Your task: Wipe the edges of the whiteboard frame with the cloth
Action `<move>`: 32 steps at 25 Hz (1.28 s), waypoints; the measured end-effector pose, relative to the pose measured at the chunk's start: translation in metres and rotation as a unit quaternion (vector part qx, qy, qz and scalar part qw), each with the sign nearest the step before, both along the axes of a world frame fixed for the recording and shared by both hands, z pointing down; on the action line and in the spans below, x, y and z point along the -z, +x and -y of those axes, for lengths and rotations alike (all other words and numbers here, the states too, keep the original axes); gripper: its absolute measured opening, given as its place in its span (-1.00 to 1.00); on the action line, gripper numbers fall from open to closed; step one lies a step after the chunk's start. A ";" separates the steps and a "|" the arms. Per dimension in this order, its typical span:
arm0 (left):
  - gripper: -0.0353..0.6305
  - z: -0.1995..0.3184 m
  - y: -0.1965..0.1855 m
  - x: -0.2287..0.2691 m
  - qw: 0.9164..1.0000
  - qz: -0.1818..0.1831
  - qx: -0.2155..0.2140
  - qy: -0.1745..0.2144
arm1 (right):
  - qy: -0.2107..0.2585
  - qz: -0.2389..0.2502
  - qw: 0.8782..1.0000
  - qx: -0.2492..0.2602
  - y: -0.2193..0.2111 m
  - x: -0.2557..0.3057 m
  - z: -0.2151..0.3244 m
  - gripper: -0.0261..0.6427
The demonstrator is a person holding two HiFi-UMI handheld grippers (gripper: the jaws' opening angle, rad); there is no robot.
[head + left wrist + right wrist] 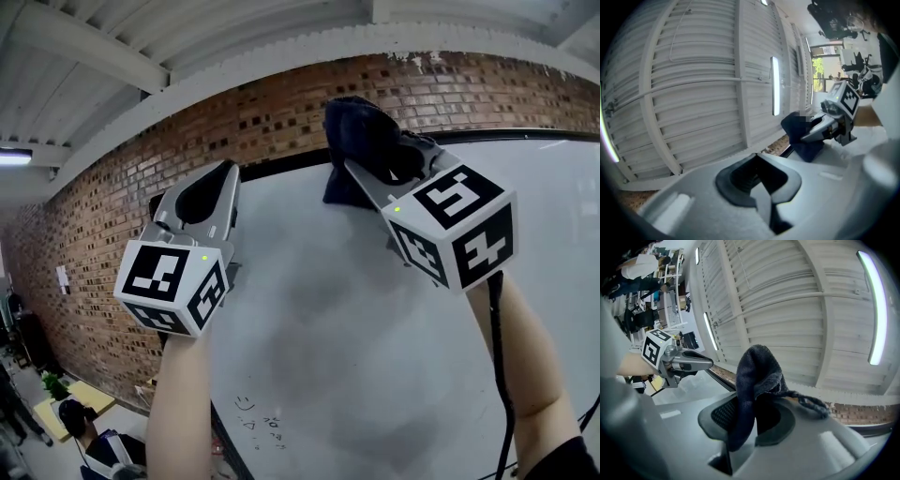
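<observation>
We are pinching the cloth [364,131] at upper centre in the right gripper [367,176], jaws clenched on it, holding it at the top of the frame [281,165] to wipe, with the left gripper [212,192], closed and empty, clear at left.

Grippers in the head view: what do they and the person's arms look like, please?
Both the left gripper and the right gripper have grey bodies and claws, dark inside. Each carries a white cube with black square markers and a small green light. A black cable runs along the right forearm. The forearms are bare.
</observation>
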State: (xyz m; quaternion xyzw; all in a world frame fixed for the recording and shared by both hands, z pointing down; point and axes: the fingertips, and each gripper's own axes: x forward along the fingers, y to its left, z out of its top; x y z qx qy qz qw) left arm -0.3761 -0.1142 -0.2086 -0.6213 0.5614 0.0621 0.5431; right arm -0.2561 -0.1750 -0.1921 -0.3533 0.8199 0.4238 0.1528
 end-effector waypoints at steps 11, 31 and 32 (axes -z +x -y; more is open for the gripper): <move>-0.88 0.025 0.109 -0.003 1.000 0.003 0.000 -0.003 | -0.002 -0.004 1.000 -0.029 0.123 -0.005 0.037 -0.68; -0.88 0.053 0.203 -0.014 0.999 0.030 -0.038 -0.007 | -0.014 0.010 0.999 -0.031 0.188 -0.012 0.060 -0.68; -0.88 0.053 0.203 -0.012 0.998 0.031 -0.045 -0.007 | -0.019 0.010 0.999 -0.030 0.188 -0.011 0.060 -0.68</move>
